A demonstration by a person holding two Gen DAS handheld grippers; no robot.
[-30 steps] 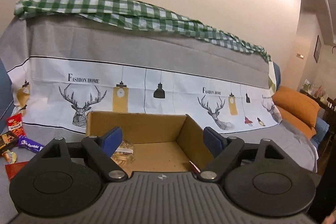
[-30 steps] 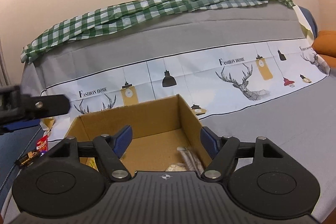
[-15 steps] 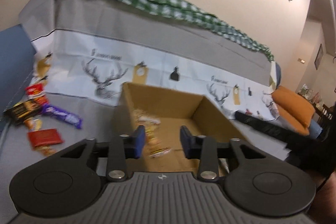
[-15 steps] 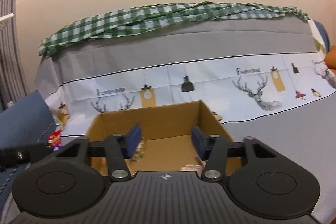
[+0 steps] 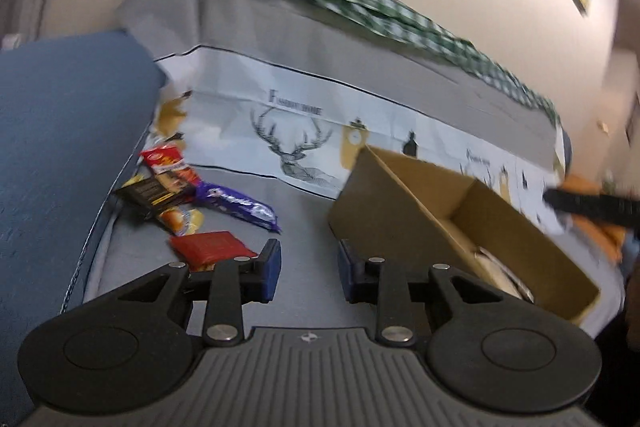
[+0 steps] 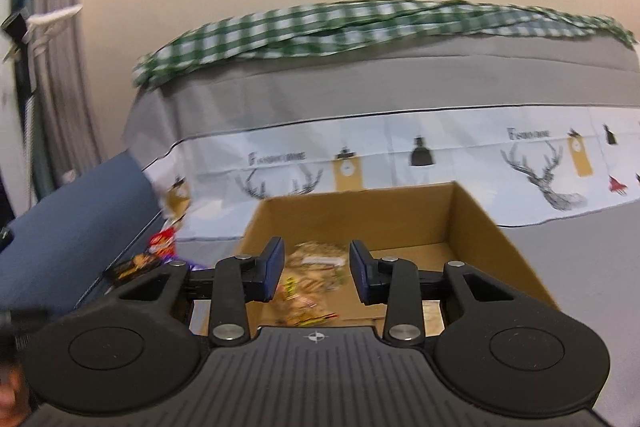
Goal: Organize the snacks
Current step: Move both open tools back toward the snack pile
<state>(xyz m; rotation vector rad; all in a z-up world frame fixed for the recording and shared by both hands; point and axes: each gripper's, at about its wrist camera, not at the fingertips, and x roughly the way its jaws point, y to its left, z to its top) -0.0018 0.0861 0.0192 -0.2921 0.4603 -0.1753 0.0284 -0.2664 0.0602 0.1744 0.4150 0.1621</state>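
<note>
Snacks lie at the sofa seat's left end; red packet (image 5: 211,249) sits just left of the empty, part-open left gripper (image 5: 307,269), nearer than the right gripper (image 6: 317,269), also part-open and empty above the cardboard box (image 6: 472,227).

Right gripper (image 6: 316,269) fingers apart, empty, above cardboard box (image 6: 472,223); snack packets (image 6: 316,267) lie inside box.

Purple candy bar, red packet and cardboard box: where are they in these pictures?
Purple bar (image 5: 240,206): left wrist view, middle of its wrapper.
Red packet (image 5: 210,247): left wrist view, centre of its flat top.
Box (image 6: 360,217): right wrist view, inner face of its far wall.
</note>
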